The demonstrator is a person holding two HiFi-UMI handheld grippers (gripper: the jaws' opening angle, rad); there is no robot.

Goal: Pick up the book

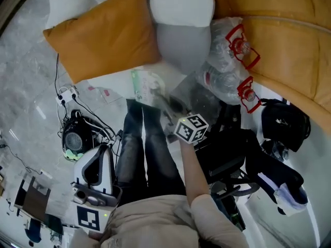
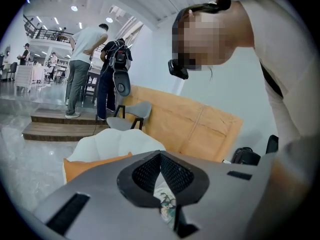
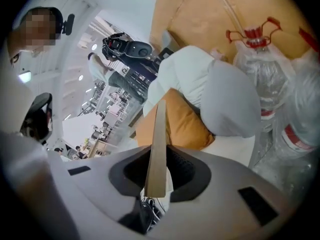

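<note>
The book (image 1: 147, 87) shows as a thin, pale green-and-white cover, blurred, lifted in front of the white seat. My right gripper (image 1: 166, 107) is shut on its near end, the marker cube (image 1: 191, 128) just behind it. In the right gripper view the book (image 3: 159, 129) stands edge-on, a tan strip clamped between the dark pads of the right gripper (image 3: 158, 159). My left gripper (image 1: 105, 149) hangs low at the left, apart from the book. In its own view the left gripper (image 2: 160, 156) has its pads meeting at the tips, nothing between them.
An orange cushion (image 1: 103, 35), a white pillow (image 1: 181, 4) and a grey cushion (image 1: 181, 45) lie behind the book. Bagged water bottles (image 1: 227, 50) with red handles sit to the right beside the orange sofa (image 1: 279, 30). A black bag (image 1: 284, 123) lies right; cables and a black device (image 1: 75, 138) lie left.
</note>
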